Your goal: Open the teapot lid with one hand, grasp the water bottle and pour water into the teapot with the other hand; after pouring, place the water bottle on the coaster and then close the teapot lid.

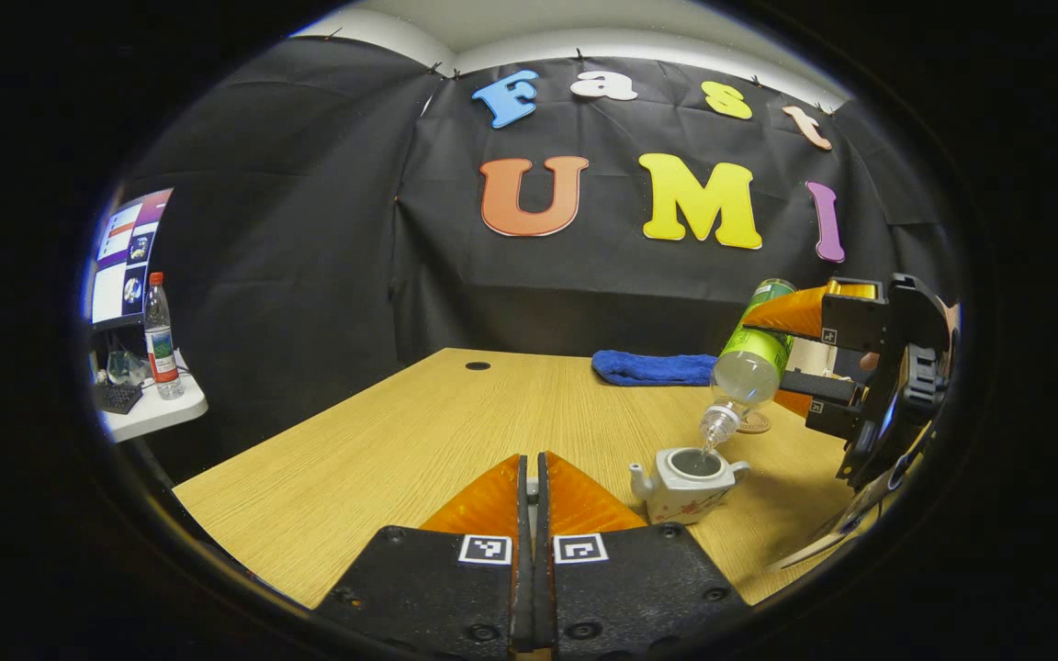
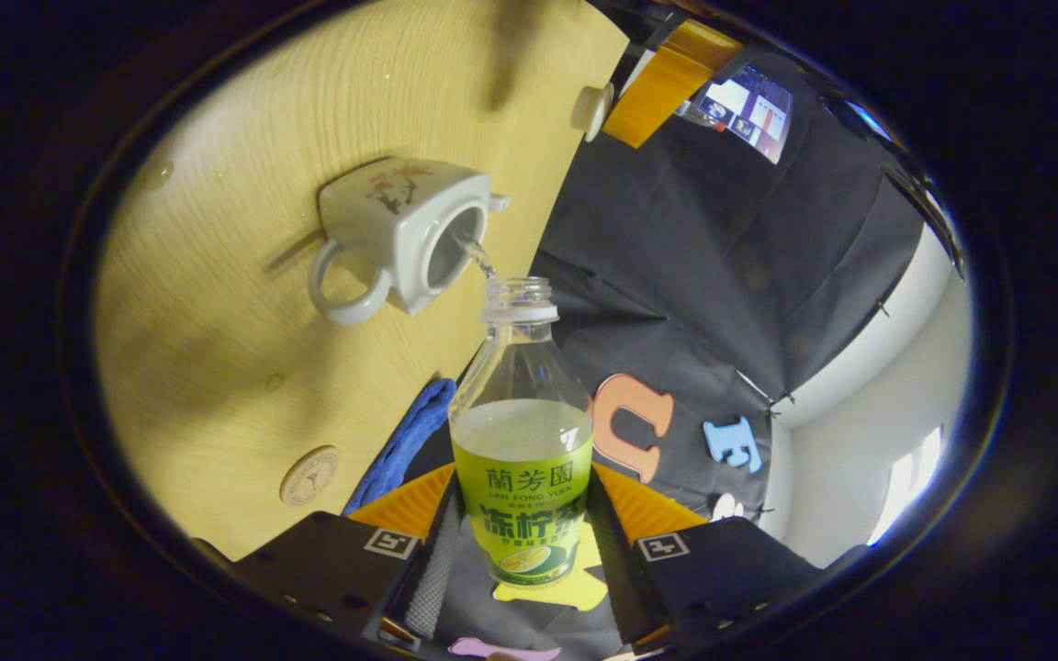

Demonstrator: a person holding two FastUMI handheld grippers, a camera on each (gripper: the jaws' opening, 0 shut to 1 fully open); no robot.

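Observation:
The white teapot (image 1: pixel 690 477) stands open on the wooden table (image 1: pixel 419 441). Over it, my right gripper (image 1: pixel 791 356) is shut on the green-labelled water bottle (image 1: pixel 754 353), which is tilted neck down, and a thin stream of water runs into the pot. In the right gripper view the bottle (image 2: pixel 522 459) sits between the fingers of that gripper (image 2: pixel 522 482), its open mouth just off the teapot (image 2: pixel 400 239). My left gripper (image 1: pixel 534 468) is off to the left of the pot, fingers together. In the right gripper view the teapot lid (image 2: pixel 591 110) sits at the left gripper's tip (image 2: pixel 639 92).
A round coaster (image 1: pixel 754 422) lies just behind the teapot, also seen as the coaster (image 2: pixel 309 475) beside the blue cloth (image 2: pixel 400 445). The folded blue cloth (image 1: pixel 656 367) lies at the table's far edge. A side table with another bottle (image 1: pixel 160 335) and a monitor (image 1: pixel 125 257) is far left.

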